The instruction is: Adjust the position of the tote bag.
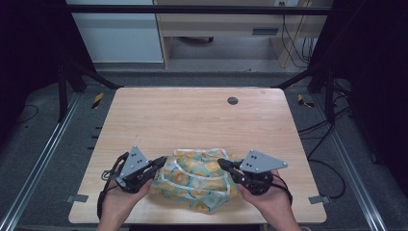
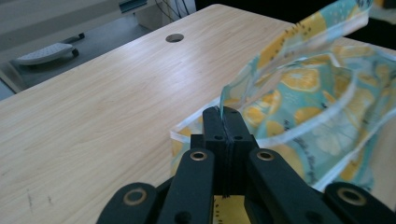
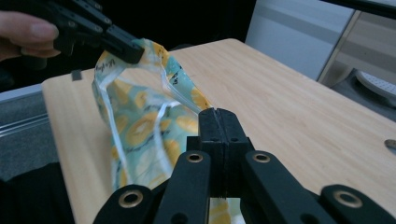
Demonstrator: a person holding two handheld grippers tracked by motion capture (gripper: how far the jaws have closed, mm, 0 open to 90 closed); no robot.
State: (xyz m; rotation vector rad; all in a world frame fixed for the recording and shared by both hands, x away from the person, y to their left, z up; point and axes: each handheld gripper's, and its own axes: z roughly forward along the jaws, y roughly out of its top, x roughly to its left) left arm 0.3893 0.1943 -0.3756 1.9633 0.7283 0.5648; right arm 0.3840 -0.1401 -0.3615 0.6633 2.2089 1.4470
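A lemon-print cloth (image 1: 197,180) at the table's (image 1: 192,115) near edge is clenched by the left gripper (image 1: 161,162) and right gripper (image 1: 222,163); its near part is hidden.

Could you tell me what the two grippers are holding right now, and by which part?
Both hold the lemon-print cloth: the left gripper pinches its left edge, the right gripper its right edge.
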